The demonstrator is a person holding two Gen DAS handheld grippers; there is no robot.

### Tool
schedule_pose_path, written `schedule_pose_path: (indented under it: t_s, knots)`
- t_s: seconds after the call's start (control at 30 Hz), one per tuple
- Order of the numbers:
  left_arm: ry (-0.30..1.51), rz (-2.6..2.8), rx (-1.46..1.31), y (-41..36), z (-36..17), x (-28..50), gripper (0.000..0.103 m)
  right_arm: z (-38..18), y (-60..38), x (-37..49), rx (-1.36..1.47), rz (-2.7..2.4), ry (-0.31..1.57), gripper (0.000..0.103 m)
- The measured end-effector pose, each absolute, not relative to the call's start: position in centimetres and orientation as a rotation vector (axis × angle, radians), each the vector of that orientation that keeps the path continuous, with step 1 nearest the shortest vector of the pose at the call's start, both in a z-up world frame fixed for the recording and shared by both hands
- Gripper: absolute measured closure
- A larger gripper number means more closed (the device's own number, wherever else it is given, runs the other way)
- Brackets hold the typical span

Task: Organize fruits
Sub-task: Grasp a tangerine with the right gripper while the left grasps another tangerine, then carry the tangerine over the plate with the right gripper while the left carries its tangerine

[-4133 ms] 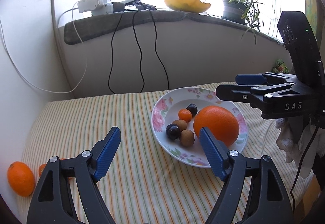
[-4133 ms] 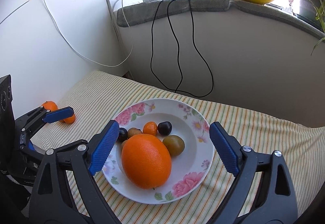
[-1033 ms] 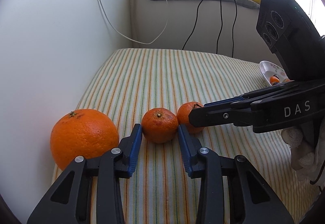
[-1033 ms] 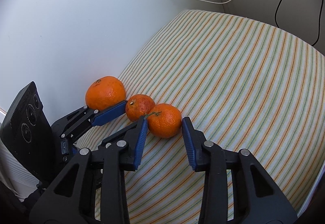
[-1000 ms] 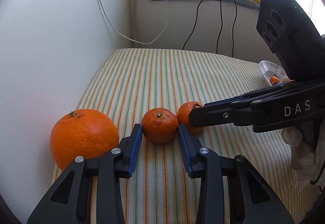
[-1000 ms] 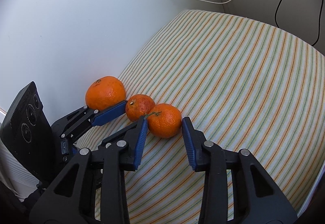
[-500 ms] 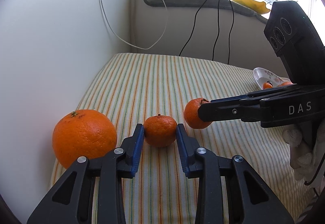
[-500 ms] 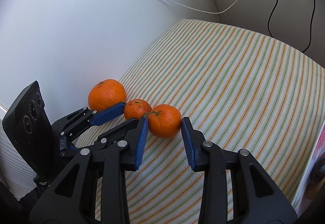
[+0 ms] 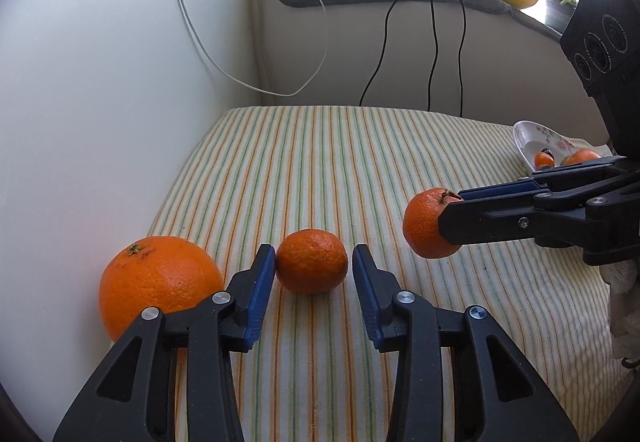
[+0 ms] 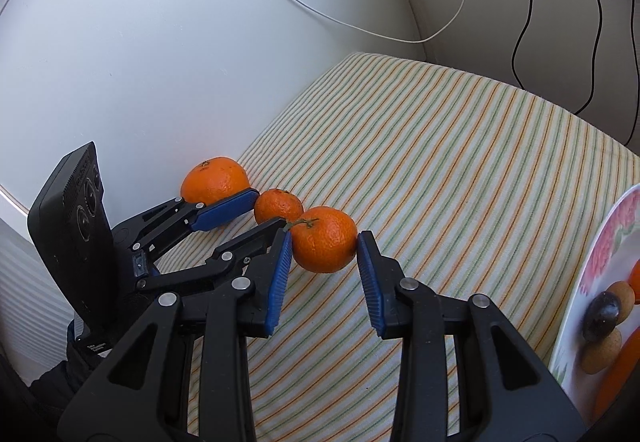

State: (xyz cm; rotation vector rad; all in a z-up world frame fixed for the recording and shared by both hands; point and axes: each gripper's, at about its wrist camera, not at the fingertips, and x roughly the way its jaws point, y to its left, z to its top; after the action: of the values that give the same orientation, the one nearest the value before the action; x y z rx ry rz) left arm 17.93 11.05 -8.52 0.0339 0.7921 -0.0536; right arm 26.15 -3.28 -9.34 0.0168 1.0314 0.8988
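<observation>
A small mandarin (image 9: 312, 266) rests on the striped cloth between the blue pads of my left gripper (image 9: 313, 256). The jaws are opening: the left pad touches the peel and a thin gap shows at the right pad. A large orange (image 9: 156, 282) lies just left of it, against the white wall. My right gripper (image 10: 322, 248) is shut on a stemmed mandarin (image 10: 324, 240) and holds it off the cloth, to the right of the left gripper. From the right wrist, the left gripper (image 10: 268, 209) straddles the small mandarin (image 10: 278, 203) in front of the large orange (image 10: 214, 181).
A flowered plate (image 10: 600, 242) holding an orange and several small dark and brown fruits sits at the right, also seen far right as the plate (image 9: 524, 133). Cables hang down the back wall below a window sill. Striped cloth (image 9: 340, 169) covers the table.
The right gripper has lifted its stemmed mandarin up and to the right, away from the small one. The left jaws have widened slightly around the small mandarin.
</observation>
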Motion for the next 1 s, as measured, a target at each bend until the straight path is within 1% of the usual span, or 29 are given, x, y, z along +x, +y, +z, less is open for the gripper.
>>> schedule_pose_path:
  t_s: [0.2, 0.5, 0.77, 1.0]
  knots:
    - [0.796, -0.028, 0.071, 10.9, -8.9, 18.2, 0.065, -8.9, -4.3, 26.2, 0.028, 0.886, 1.019, 0.068]
    - [0.787, -0.054, -0.01, 11.3, -8.4, 17.6, 0.066, -7.3, -6.0, 25.8, 0.043, 0.877, 0.976, 0.068]
    - [0.75, -0.128, -0.034, 8.8, -6.7, 17.3, 0.066, -5.1, -8.5, 25.3, 0.024, 0.844, 0.903, 0.068]
    - [0.725, -0.205, -0.049, 5.7, -5.6, 17.5, 0.066, -3.5, -12.6, 25.2, 0.022, 0.779, 0.856, 0.068]
